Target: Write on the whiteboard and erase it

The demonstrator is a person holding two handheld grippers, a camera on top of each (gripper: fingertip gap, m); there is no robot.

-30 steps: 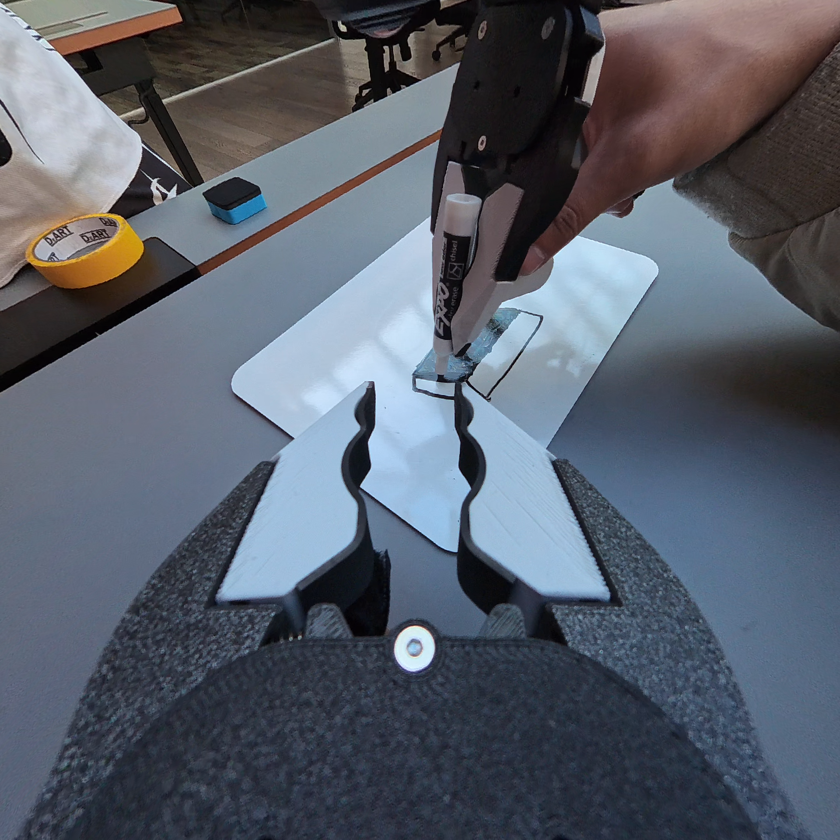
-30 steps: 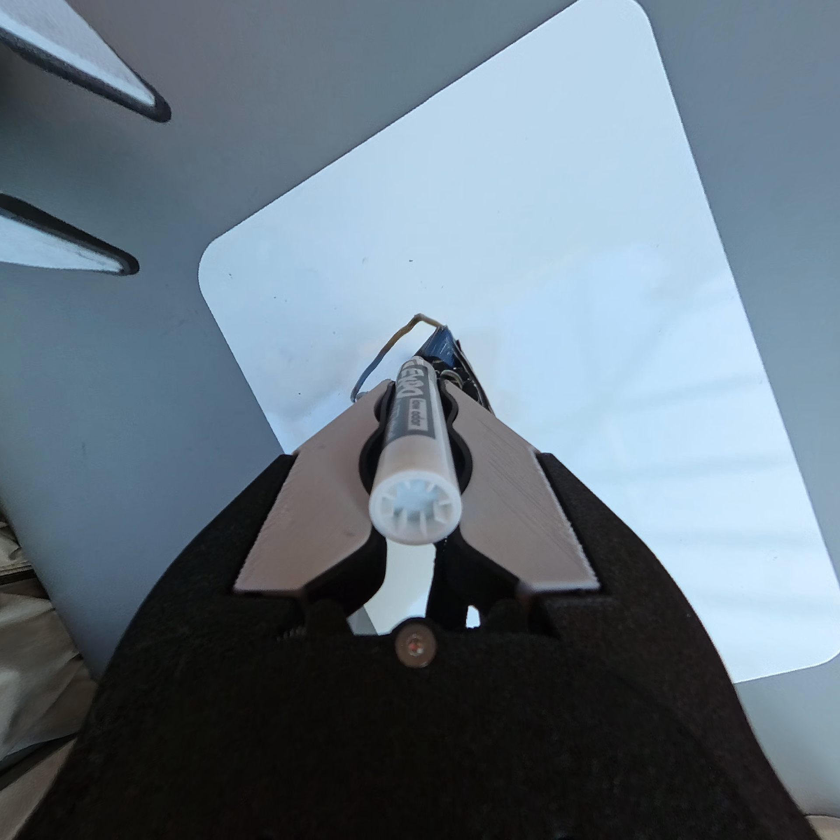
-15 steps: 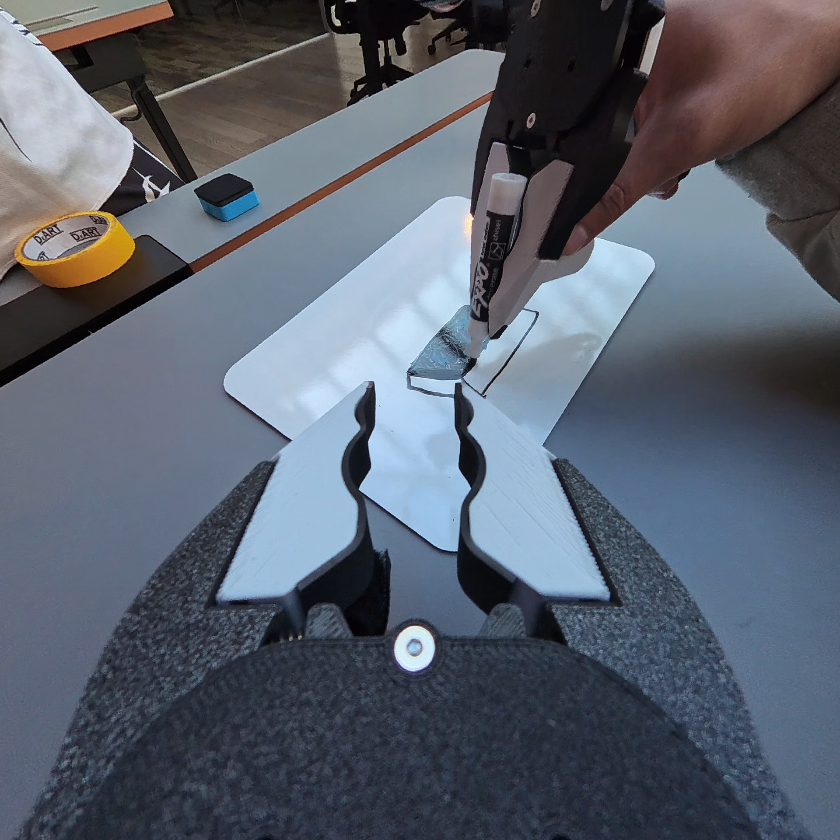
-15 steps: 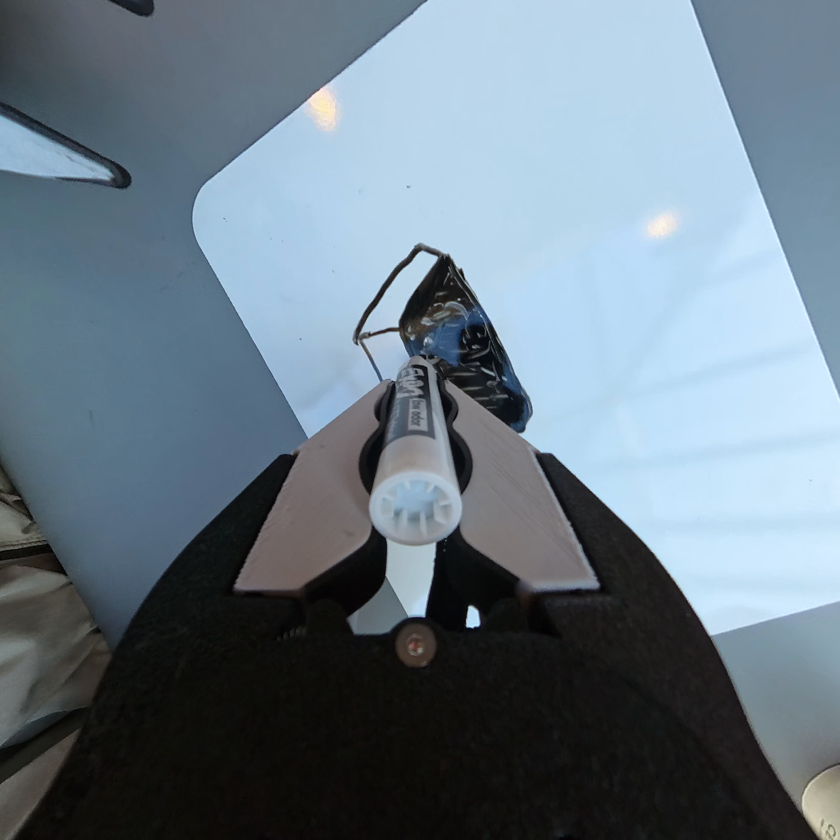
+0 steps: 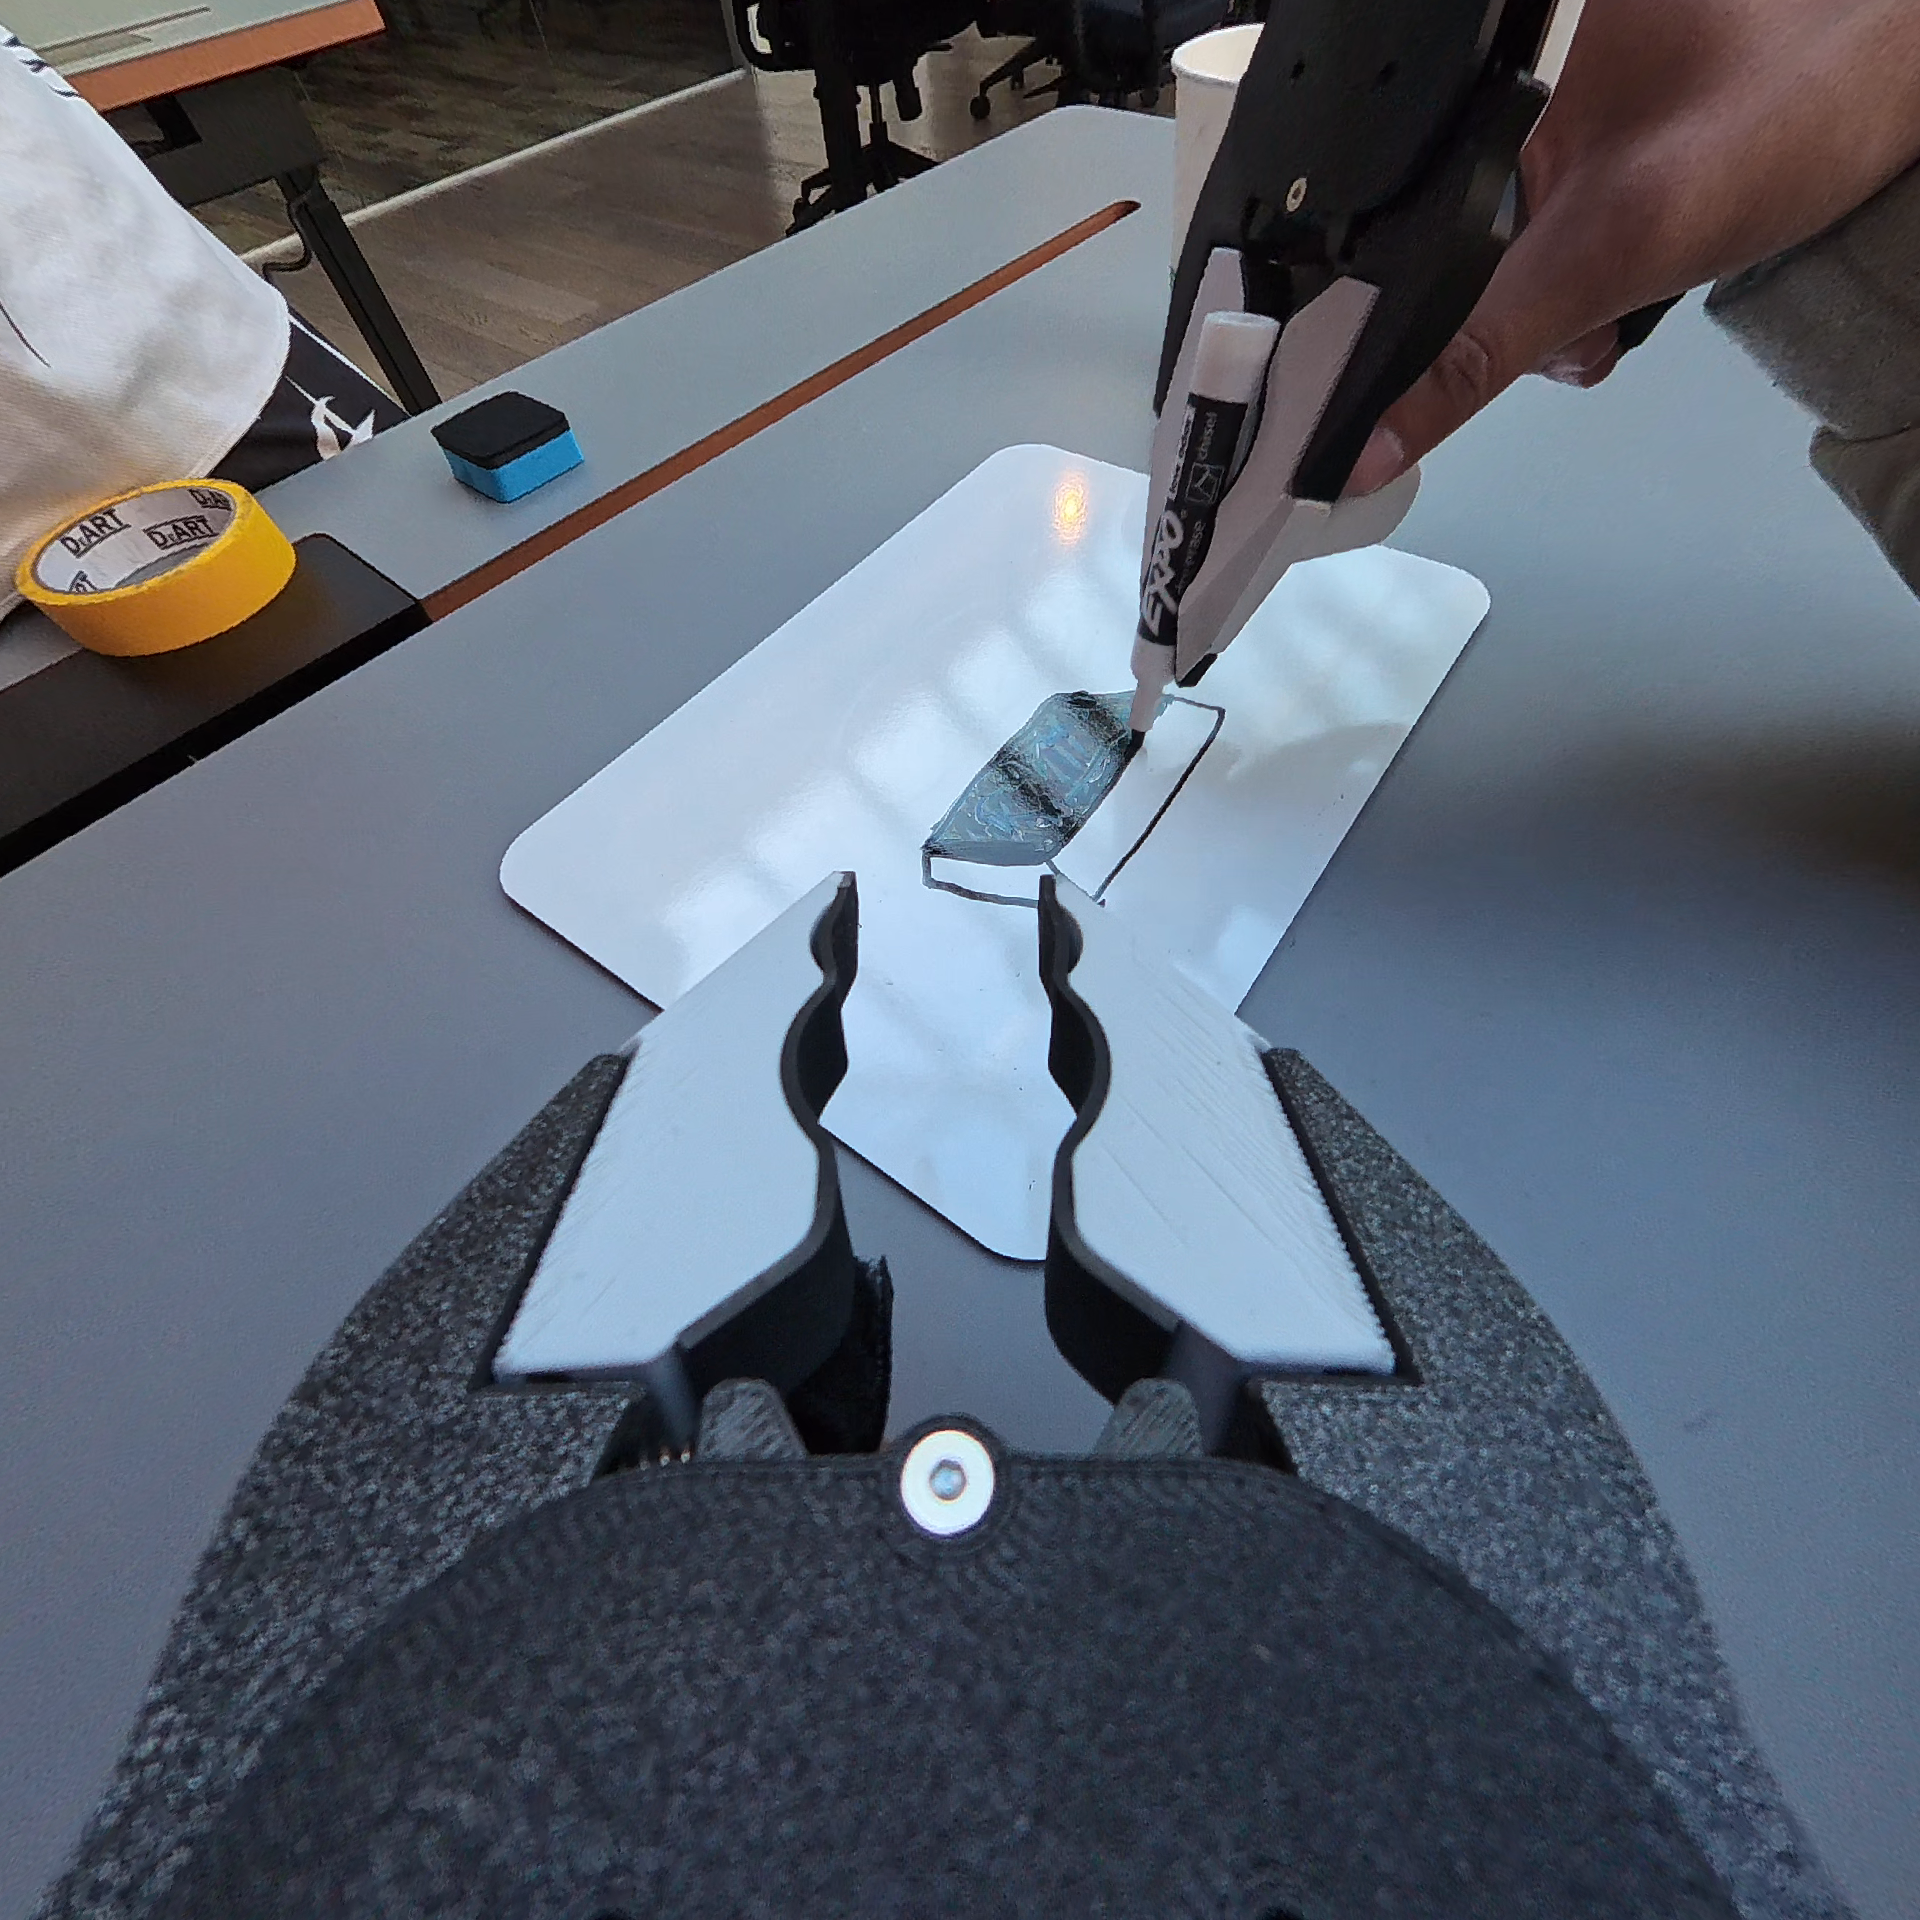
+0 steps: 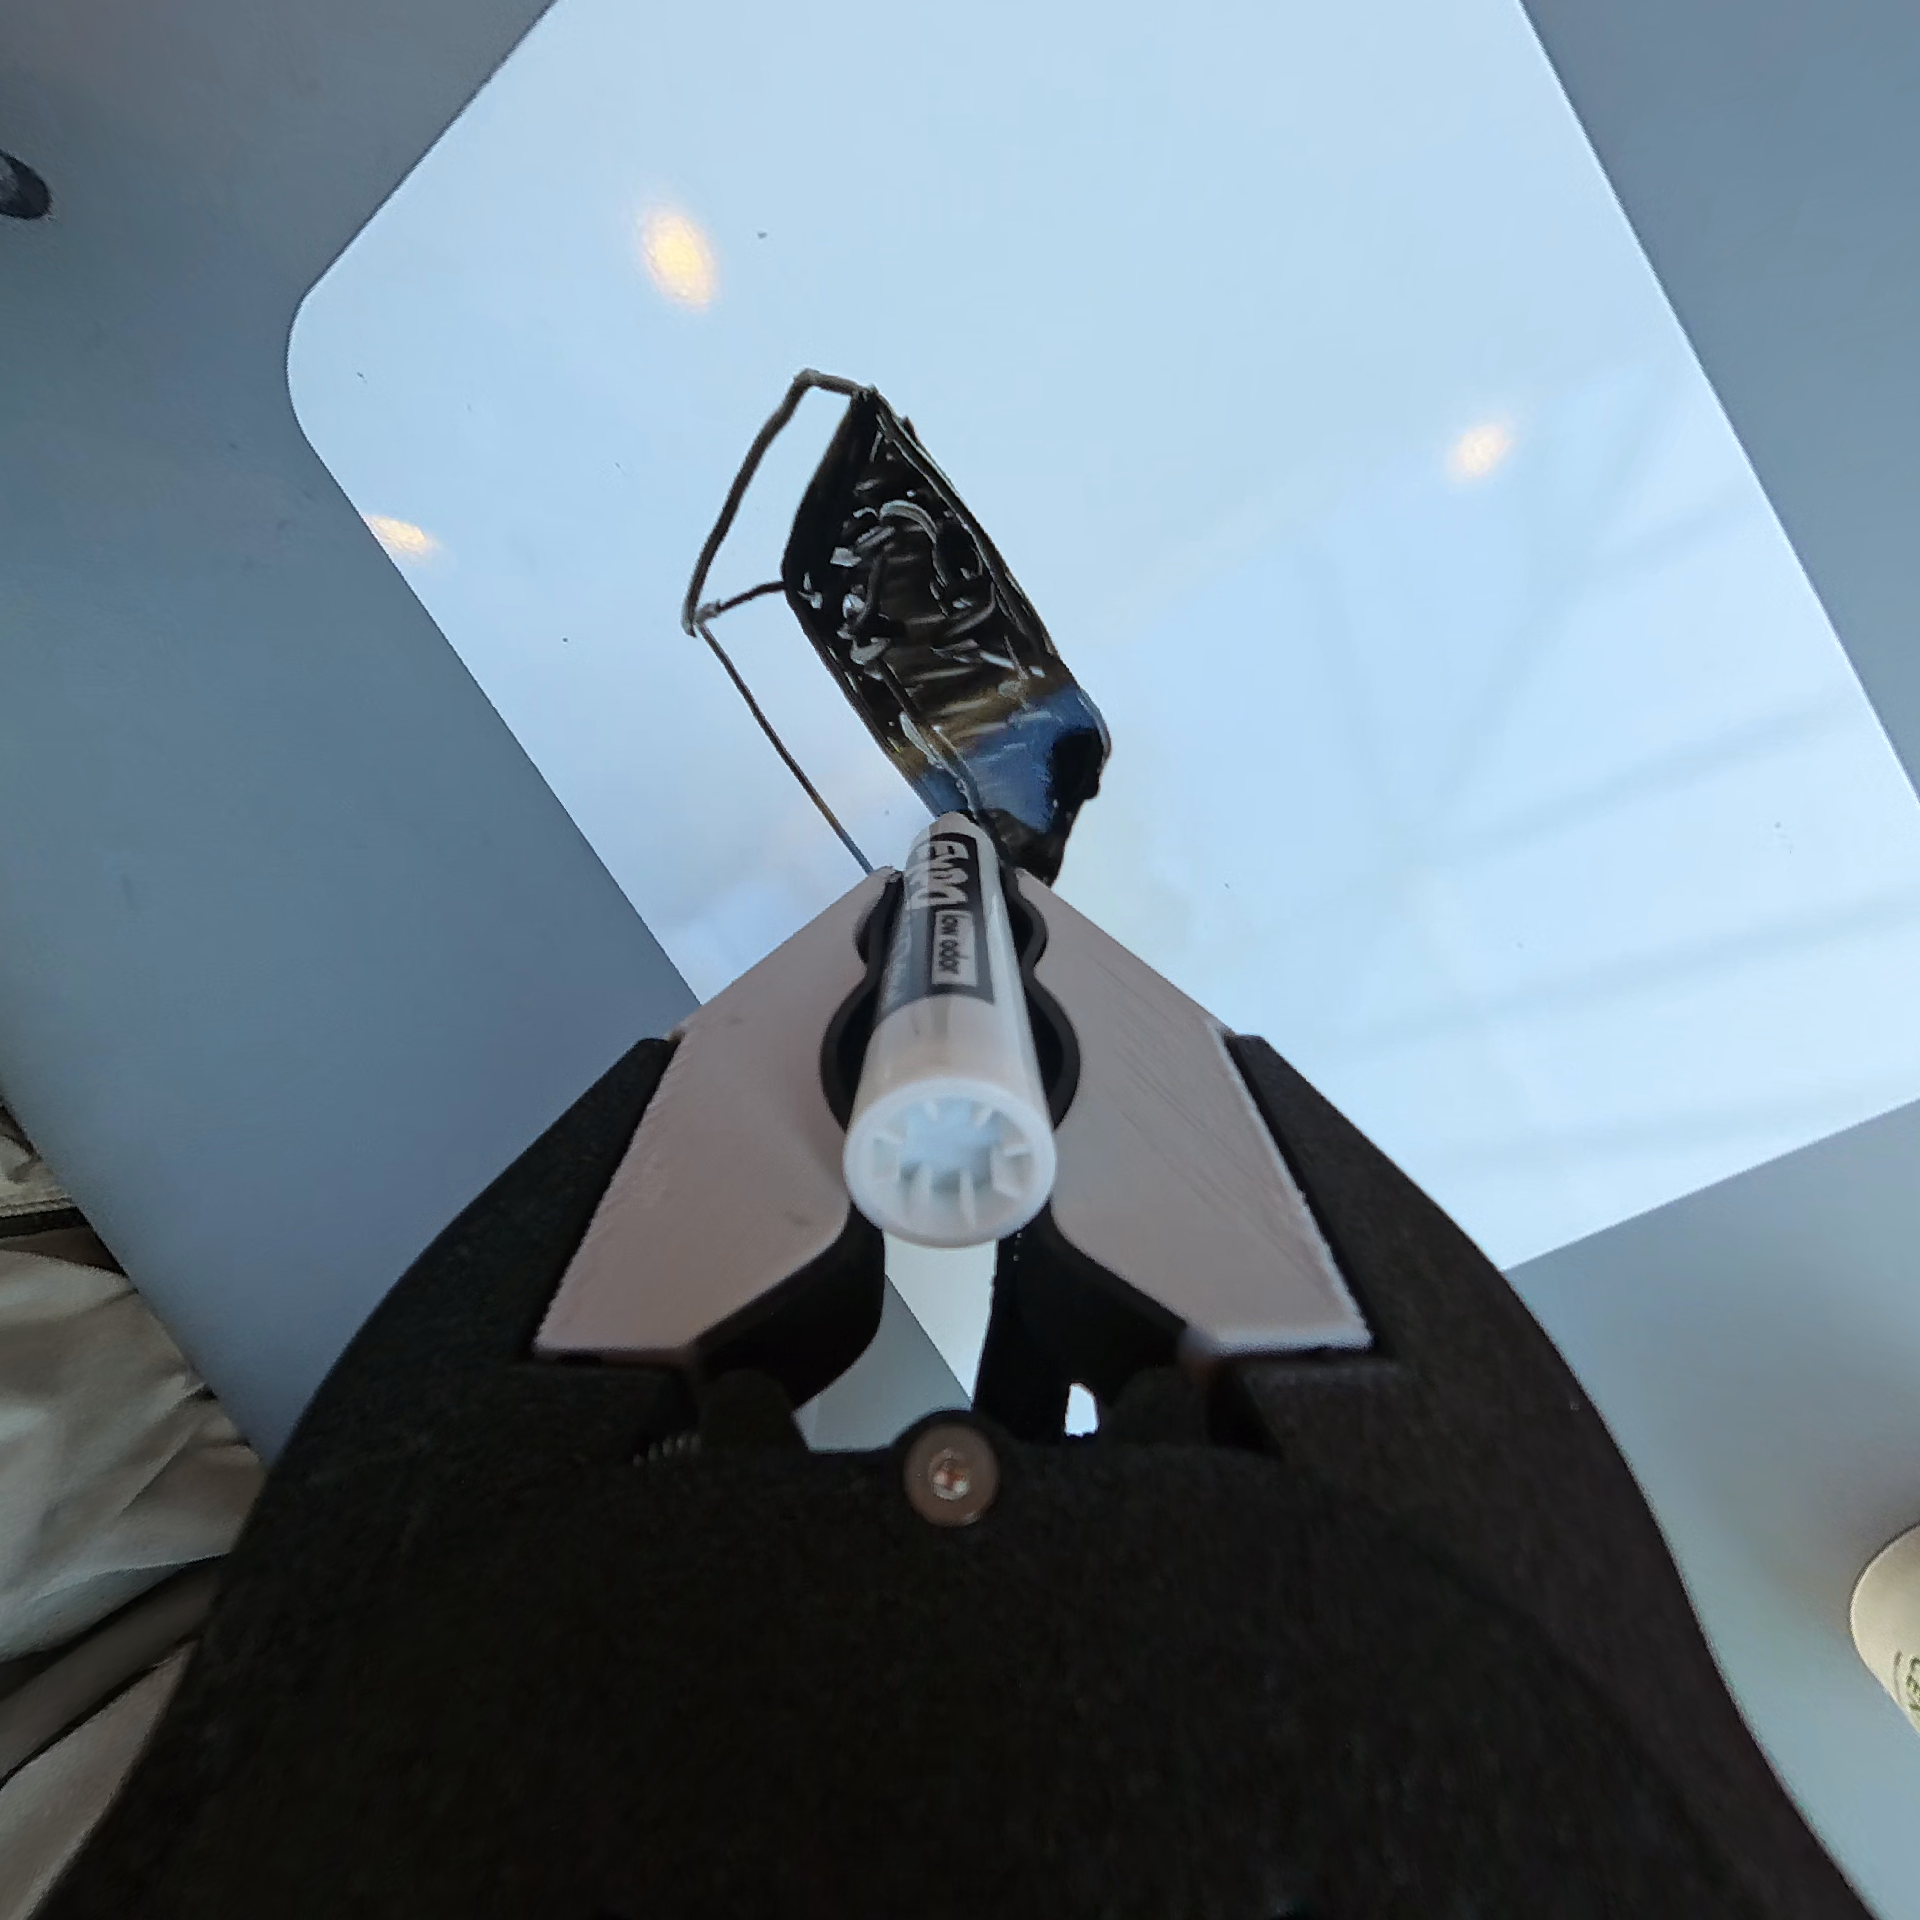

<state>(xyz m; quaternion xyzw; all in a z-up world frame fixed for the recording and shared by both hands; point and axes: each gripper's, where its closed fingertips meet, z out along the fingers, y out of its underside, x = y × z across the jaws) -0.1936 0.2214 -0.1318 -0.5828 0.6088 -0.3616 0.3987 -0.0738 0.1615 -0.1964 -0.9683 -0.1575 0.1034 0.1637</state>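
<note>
A small white board (image 5: 790,727) lies flat on the grey table (image 5: 260,987); it also shows in the right wrist view (image 6: 1299,416). On it is a drawn black outline with a filled dark patch (image 5: 1029,795), also visible in the right wrist view (image 6: 925,613). My right gripper (image 6: 951,883) is shut on a black-and-white marker (image 6: 940,997), held nearly upright, its tip touching the far end of the patch (image 5: 1135,740). My left gripper (image 5: 948,894) is open and empty, hovering over the board's near corner.
A yellow tape roll (image 5: 156,566) and a black-and-blue eraser block (image 5: 509,445) lie at the left. A paper cup (image 5: 1205,125) stands behind the right gripper, also at the right wrist view's lower right (image 6: 1891,1631). White cloth (image 5: 104,312) lies far left.
The right gripper moved the marker along the board, away from the left gripper, and the filled dark patch has grown longer. The left gripper stayed open and in place.
</note>
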